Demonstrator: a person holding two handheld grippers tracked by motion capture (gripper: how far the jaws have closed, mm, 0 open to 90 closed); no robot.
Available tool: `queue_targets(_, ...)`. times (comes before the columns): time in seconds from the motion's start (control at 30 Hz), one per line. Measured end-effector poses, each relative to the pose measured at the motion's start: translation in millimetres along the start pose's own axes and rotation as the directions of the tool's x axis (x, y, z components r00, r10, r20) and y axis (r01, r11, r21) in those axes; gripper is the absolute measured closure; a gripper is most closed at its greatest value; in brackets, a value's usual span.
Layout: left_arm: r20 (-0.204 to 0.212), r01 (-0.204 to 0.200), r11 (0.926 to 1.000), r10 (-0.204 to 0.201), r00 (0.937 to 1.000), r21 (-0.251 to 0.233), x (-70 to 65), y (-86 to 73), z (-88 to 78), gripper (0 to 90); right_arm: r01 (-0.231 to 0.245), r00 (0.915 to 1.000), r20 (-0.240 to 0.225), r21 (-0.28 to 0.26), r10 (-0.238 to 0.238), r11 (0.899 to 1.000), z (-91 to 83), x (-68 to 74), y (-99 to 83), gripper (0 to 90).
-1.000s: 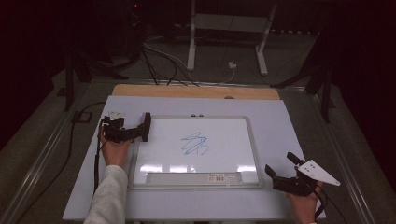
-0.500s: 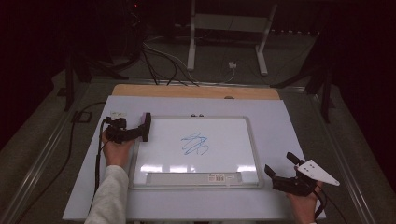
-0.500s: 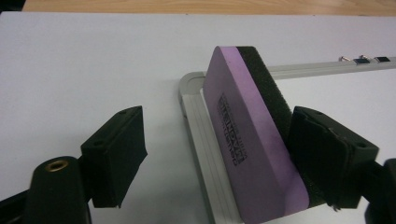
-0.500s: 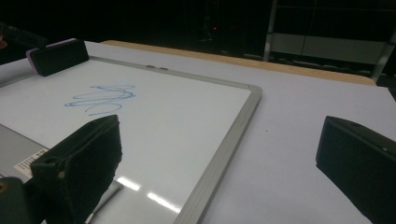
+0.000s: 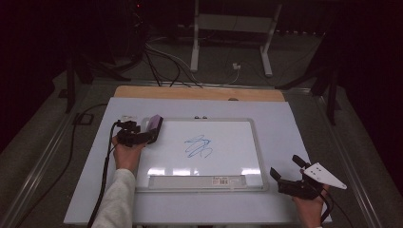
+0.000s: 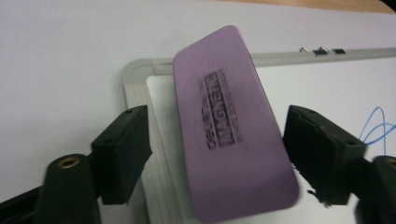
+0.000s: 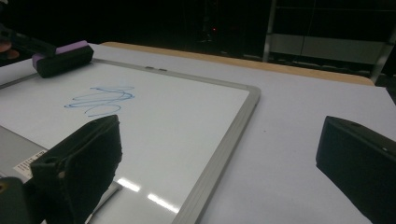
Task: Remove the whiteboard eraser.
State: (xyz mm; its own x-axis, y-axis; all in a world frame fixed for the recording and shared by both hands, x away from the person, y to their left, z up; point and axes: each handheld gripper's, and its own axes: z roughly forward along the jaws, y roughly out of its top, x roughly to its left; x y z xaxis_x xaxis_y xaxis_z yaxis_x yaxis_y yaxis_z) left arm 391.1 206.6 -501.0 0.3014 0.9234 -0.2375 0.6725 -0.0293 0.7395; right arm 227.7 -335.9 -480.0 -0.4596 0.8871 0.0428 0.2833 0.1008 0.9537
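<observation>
- At the whiteboard's top-left corner, the purple magnetic block eraser lies tilted across the grey-framed rectangular whiteboard.
- Left gripper straddles it; its jaws have just been closing, gaps remaining on both sides.
- Blue scribble sits mid-board.
- Right gripper hovers open off the board's lower-right corner.

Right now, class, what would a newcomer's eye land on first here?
The purple eraser between the left gripper, at the whiteboard's near-left corner; its jaws have just been closing and don't yet touch it. Next, the blue scribble mid-board.
</observation>
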Motion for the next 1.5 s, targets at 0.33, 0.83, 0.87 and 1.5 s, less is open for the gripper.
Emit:
queue_targets(0.33,0.027,-0.006,0.9994,0.005,0.9996,0.035,0.3,-3.7,3.6,41.0,0.000,1.0000,-0.001,-0.001,0.000,1.000,0.0,0.6,0.2,0.8)
queue_targets(0.83,0.034,-0.034,0.9994,0.034,0.9988,-0.011,-5.4,0.1,-8.1,41.6,0.000,1.0000,0.000,-0.001,0.000,1.000,-0.1,0.4,0.1,0.8)
queue_targets(0.87,0.035,-0.036,0.9992,0.037,0.9987,-0.015,-5.7,0.6,-9.4,41.6,0.000,1.0000,0.001,0.000,0.000,1.000,-0.1,0.3,0.1,0.8)
queue_targets(1.5,0.076,-0.071,0.9942,0.078,0.9941,-0.080,-23.7,11.2,-31.3,41.6,0.002,1.0000,-0.001,0.002,-0.002,1.000,0.5,0.6,-0.1,0.8)
